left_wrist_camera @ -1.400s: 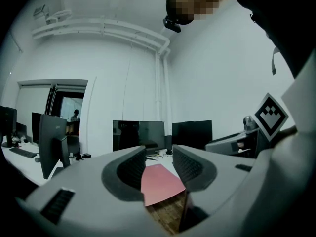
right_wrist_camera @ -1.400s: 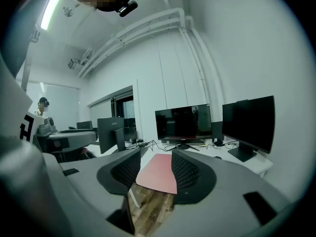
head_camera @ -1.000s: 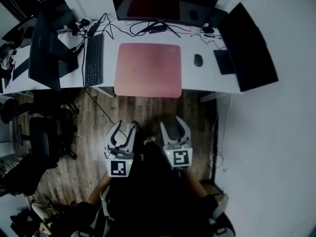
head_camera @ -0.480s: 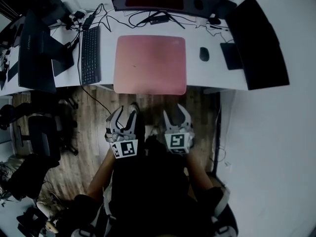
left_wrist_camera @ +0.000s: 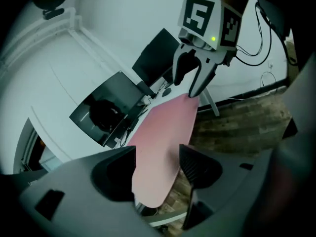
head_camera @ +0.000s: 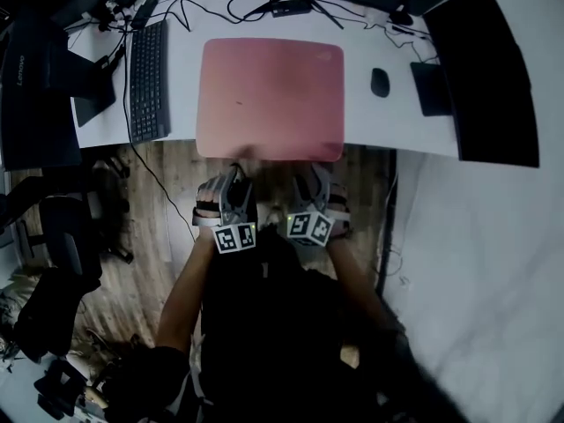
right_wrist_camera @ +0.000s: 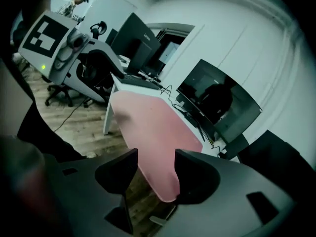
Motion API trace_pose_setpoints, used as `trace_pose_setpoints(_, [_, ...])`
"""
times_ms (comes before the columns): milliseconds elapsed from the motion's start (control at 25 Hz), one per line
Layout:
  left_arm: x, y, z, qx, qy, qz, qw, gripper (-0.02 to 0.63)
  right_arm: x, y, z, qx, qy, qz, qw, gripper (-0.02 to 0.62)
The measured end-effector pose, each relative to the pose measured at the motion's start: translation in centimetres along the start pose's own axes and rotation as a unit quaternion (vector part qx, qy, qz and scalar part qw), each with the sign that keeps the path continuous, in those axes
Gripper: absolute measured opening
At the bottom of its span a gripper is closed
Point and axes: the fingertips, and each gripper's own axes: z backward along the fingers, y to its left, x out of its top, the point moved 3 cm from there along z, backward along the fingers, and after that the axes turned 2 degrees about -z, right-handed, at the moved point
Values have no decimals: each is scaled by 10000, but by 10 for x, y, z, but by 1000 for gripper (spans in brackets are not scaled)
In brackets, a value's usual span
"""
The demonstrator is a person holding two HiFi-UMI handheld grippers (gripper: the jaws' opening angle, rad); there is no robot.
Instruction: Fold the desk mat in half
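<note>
**At the near edge of the mat: both grippers wide open, nothing held**

Just ahead of both grippers lies the pink rectangular desk mat [head_camera: 269, 95]. It is flat and unfolded on the white worktop [head_camera: 183, 77], and its near edge runs along the worktop's front edge.

The left gripper [head_camera: 232, 176] stands with its jaws spread wide, having just been opening. In the left gripper view the mat's near left corner shows in the gap between the two dark pads. Neither pad presses on it, so this gripper holds nothing.

The right gripper [head_camera: 314, 174] is just beside the left one and level with it. Its jaws are also wide apart and have just been opening. In the right gripper view the mat's near right corner sits in the gap, and the pads are clear of it on both sides. It grips nothing either.

From the head view both sets of fingertips point at the mat's front edge and reach about as far as it. Whether any tip touches the mat I cannot tell. The gripper bodies hang over the wooden floor [head_camera: 167, 201] in front of the worktop.

Beyond the left gripper and off to its left lies a black keyboard [head_camera: 147, 82], well apart from the mat. Beyond the right gripper and to its right sits a black mouse [head_camera: 380, 82], near the mat's far right corner.
</note>
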Motion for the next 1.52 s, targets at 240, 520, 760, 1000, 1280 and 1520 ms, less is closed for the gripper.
trace_pose_setpoints(240, [-30,-29,-40,225,230,-667,9973,266,-34,30,-50,-227,151,860,9959,215])
trace_pose_setpoints(520, [-71,-50,-73,115,863,-885,9923,281,-55,45,-83,-569,184,1326,9894,218])
trace_pose_setpoints(760, [-84,-44,-88,658,857,-1002,9891,287,-67,45,-99,-918,341,1757,9796,230])
trace_pose_setpoints(1000, [-88,-35,-104,934,935,-1082,9853,287,-72,44,-108,-1211,531,1953,9718,232])
trace_pose_setpoints(1280, [-82,-22,-101,1356,912,-1039,9811,285,-67,36,-105,-1545,386,1934,9681,233])
trace_pose_setpoints(1520, [-76,-20,-90,1277,729,-989,9842,205,-56,31,-102,-1596,300,1789,9704,232])
